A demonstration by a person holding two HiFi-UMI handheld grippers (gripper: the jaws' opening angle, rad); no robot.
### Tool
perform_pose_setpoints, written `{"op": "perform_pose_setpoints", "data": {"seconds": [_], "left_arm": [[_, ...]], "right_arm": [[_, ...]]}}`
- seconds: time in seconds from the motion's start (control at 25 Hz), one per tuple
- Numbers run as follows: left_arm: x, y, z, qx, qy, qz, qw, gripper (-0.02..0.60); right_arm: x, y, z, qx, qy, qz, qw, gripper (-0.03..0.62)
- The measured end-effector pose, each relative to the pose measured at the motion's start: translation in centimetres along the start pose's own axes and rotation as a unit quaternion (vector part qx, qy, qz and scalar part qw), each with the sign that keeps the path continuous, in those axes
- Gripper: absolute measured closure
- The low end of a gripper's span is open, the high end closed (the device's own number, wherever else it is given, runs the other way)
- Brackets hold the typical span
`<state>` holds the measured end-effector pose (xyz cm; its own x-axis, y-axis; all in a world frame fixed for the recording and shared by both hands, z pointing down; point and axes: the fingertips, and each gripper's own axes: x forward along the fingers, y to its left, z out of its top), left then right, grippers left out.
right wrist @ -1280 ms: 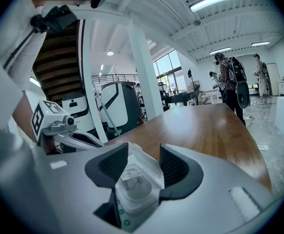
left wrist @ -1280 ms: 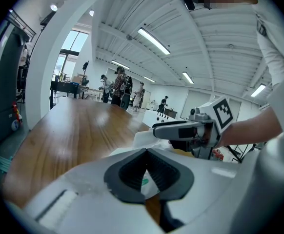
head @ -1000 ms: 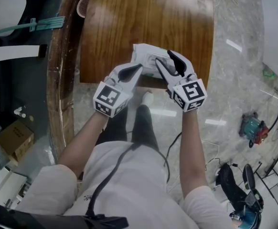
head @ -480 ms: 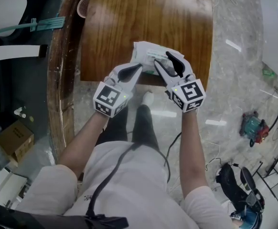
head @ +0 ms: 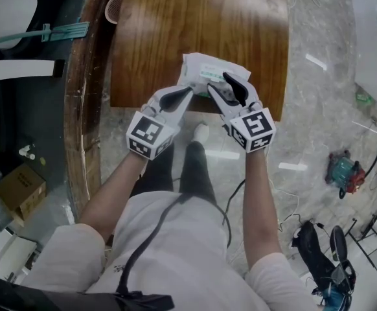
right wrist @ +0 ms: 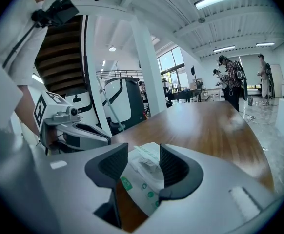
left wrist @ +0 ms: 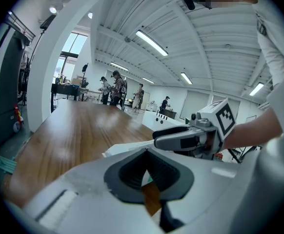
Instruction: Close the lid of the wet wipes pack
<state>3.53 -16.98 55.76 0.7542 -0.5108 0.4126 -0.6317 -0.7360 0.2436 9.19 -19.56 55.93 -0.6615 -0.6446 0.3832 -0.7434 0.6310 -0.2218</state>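
Note:
The white wet wipes pack (head: pixel 208 69) with green print lies at the near edge of the wooden table (head: pixel 175 31). My right gripper (head: pixel 222 83) is open over its near end. In the right gripper view the pack (right wrist: pixel 142 174) runs under the jaws, and its raised lid part sits between the pads without being visibly squeezed. My left gripper (head: pixel 179 96) is shut and empty, just left of the pack at the table's edge. The left gripper view shows its closed tips (left wrist: pixel 146 153), the pack's white edge (left wrist: pixel 125 147) behind them, and the right gripper (left wrist: pixel 181 138) to the right.
The table's near edge (head: pixel 149 109) lies under both grippers, with the person's legs and marble floor below. A white machine (head: pixel 376 37) stands at the right, a green tool (head: pixel 341 173) lies on the floor, and a cardboard box (head: pixel 20 186) sits at the left.
The pack has shifted slightly away and to the right on the table, and the right gripper has followed it a little. The left gripper has not moved.

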Motion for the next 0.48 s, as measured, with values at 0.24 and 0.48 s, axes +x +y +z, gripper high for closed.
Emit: {"op": "perform_pose_setpoints", "data": {"seconds": [0.24, 0.48], "left_arm": [[-2.8, -0.5, 0.2, 0.003, -0.01, -0.001, 0.9999, 0.578], [-3.0, -0.3, -0.1, 0.009, -0.007, -0.001, 0.9999, 0.578]], "right_arm": [[-0.2, 2.7, 0.3, -0.009, 0.005, -0.003, 1.0, 0.396], [0.2, 3.0, -0.1, -0.02, 0.019, -0.005, 1.0, 0.396]]}}
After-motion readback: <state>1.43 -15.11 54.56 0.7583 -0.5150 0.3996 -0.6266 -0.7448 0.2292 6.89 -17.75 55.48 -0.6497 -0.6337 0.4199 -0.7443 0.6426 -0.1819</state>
